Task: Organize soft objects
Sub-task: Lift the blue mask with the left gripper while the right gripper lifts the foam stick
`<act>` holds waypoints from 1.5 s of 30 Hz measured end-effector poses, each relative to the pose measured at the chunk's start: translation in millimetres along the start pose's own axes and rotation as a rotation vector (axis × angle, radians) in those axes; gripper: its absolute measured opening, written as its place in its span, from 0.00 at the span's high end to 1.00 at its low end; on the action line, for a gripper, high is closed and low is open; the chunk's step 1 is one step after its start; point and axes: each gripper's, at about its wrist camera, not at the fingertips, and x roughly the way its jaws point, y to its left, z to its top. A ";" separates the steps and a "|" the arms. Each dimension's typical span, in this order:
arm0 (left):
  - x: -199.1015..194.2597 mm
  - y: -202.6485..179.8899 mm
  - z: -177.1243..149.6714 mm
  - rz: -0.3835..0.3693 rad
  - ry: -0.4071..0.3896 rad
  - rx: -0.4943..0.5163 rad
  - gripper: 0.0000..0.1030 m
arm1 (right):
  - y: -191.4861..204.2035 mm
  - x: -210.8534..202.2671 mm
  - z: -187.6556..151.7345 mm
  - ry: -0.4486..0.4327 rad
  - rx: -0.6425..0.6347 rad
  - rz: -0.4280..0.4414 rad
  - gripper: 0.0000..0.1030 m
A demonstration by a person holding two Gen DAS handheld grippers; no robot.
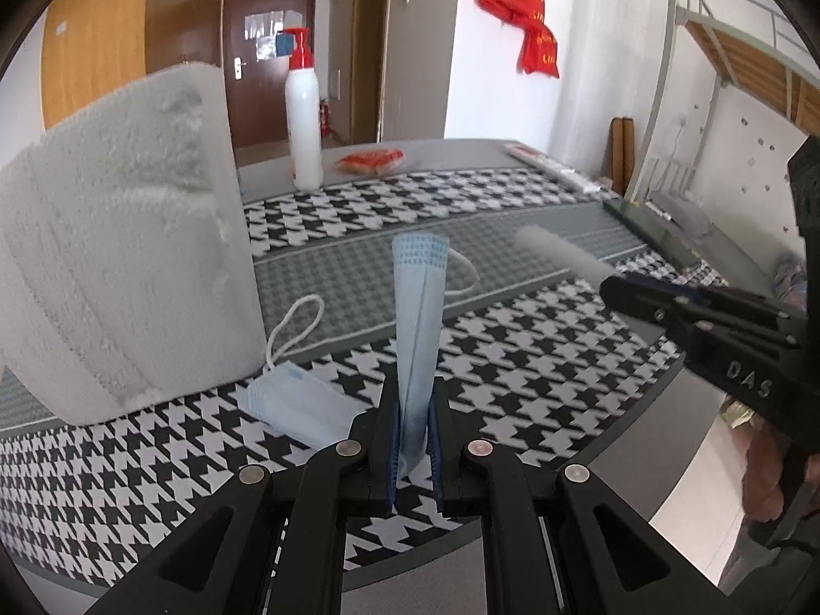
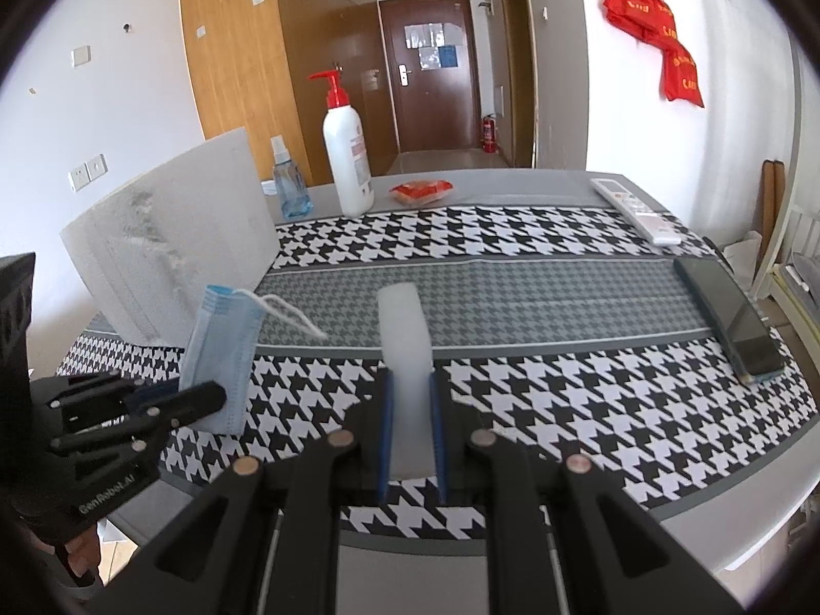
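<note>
left claw [image 1: 413, 425] pinching mask [image 1: 417, 307] — right claw [image 2: 411, 410], foam [image 2: 405, 338]

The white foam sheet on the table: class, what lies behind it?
Behind the foam sheet stands a blue spray bottle, partly visible in the right wrist view. Anything else behind the sheet is covered.

White walls [image 2: 128, 118] enclose the room. A dark brown door [image 2: 433, 72] stands at the end of a short hallway, flanked by wooden cabinets [image 2: 236, 51]. Red bags [image 2: 653, 25] hang from wall hooks. A metal bunk bed [image 1: 728, 51] stands to the right, in daylight.
</note>
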 end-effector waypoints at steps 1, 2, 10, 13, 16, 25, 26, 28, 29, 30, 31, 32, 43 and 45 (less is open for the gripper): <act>0.7 0.0 -1.0 -0.002 0.007 0.004 0.89 | 0.1 0.0 0.0 0.000 -0.001 0.000 0.84; 1.5 -0.4 -2.2 -0.003 0.016 0.008 0.88 | 0.1 0.0 -0.4 0.000 0.000 0.000 0.84; 3.4 4.3 -8.3 0.006 0.037 0.001 0.88 | -0.1 0.3 -2.5 0.002 0.003 0.002 0.84; 2.7 7.4 -9.3 -0.003 0.045 -0.017 0.91 | -0.2 0.4 -2.8 0.002 0.004 0.000 0.84; -1.4 7.7 -8.5 -0.008 0.025 -0.018 0.95 | -0.8 -0.3 -3.0 0.001 0.008 -0.001 0.84; -15.6 2.8 0.8 -0.020 -0.048 0.016 0.97 | -5.2 -7.3 -1.1 -0.014 0.021 -0.009 0.84; -17.8 1.9 1.9 -0.019 -0.057 0.022 0.97 | -5.5 -7.9 -1.2 -0.015 0.022 -0.010 0.84; -19.4 1.5 3.8 -0.018 -0.068 0.029 0.97 | -6.0 -9.9 -0.9 -0.020 0.024 -0.013 0.84; -21.1 0.9 5.1 -0.017 -0.077 0.032 0.97 | -6.4 -10.5 -0.7 -0.021 0.024 -0.014 0.84; -22.3 0.3 6.1 -0.018 -0.083 0.035 0.97 | -6.4 -11.8 -0.4 -0.024 0.024 -0.016 0.84; -23.4 -0.2 6.9 -0.019 -0.087 0.036 0.97 | -6.3 -12.5 -0.2 -0.026 0.024 -0.017 0.84; -24.1 -1.1 8.1 -0.021 -0.091 0.038 0.97 | -6.4 -13.6 0.2 -0.029 0.024 -0.018 0.84; -34.7 -4.6 18.8 -0.030 -0.144 0.065 0.97 | -6.9 -23.6 3.1 -0.055 0.019 -0.028 0.84; -36.6 -4.8 19.6 -0.031 -0.150 0.070 0.97 | -6.6 -25.1 3.8 -0.060 0.020 -0.030 0.84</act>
